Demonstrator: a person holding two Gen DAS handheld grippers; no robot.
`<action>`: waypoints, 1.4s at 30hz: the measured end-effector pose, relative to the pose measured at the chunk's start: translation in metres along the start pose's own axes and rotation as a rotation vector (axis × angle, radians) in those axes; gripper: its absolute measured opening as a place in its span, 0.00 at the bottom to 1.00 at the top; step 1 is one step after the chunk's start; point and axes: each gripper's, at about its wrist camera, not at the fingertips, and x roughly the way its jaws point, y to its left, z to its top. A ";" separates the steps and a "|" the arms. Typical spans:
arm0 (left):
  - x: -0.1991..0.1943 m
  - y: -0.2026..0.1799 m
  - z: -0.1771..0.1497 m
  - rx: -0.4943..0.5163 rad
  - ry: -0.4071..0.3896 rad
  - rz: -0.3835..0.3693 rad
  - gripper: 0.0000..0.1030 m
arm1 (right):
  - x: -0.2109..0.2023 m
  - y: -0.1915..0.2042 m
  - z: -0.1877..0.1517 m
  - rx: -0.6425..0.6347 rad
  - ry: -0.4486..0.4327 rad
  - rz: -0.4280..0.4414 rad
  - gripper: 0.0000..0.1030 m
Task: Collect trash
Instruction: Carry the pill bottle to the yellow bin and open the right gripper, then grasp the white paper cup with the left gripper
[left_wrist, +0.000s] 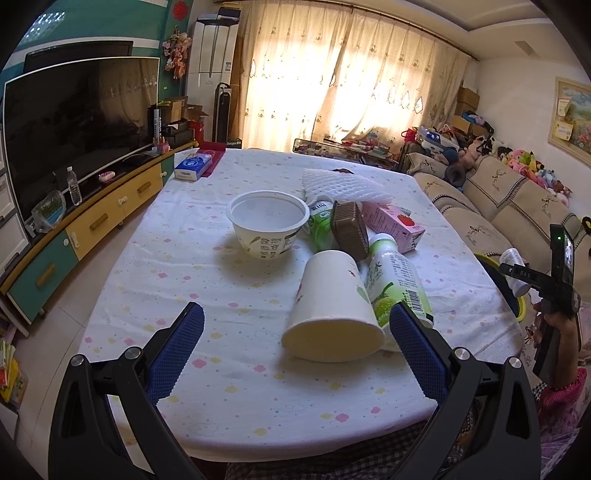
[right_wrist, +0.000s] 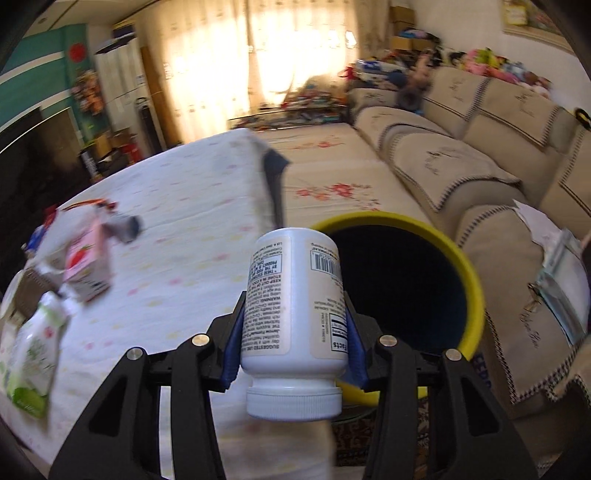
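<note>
My left gripper (left_wrist: 295, 325) is open above the table's near edge, its blue pads on either side of a paper cup (left_wrist: 332, 310) lying on its side. Behind the cup lie a green drink bottle (left_wrist: 397, 280), a brown tray (left_wrist: 349, 229), a pink strawberry carton (left_wrist: 397, 225), a white bowl (left_wrist: 267, 225) and foam netting (left_wrist: 343, 184). My right gripper (right_wrist: 293, 332) is shut on a white pill bottle (right_wrist: 295, 317), cap toward the camera, in front of a yellow-rimmed bin (right_wrist: 476, 291). That gripper also shows at the left wrist view's right edge (left_wrist: 517, 273).
The table wears a white flowered cloth (left_wrist: 221, 280). A tissue pack (left_wrist: 194, 166) lies at its far left. A TV cabinet (left_wrist: 92, 221) stands left, a beige sofa (right_wrist: 480, 147) right. The bin stands between table and sofa.
</note>
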 end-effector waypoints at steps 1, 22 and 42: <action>0.002 -0.004 0.000 0.008 0.006 -0.001 0.96 | 0.008 -0.009 0.001 0.010 0.009 -0.019 0.43; 0.051 -0.043 0.014 0.044 0.110 -0.027 0.96 | 0.050 -0.058 0.000 0.080 0.069 -0.043 0.44; 0.103 -0.031 0.016 0.046 0.294 -0.043 0.78 | 0.050 -0.047 -0.009 0.064 0.099 -0.011 0.47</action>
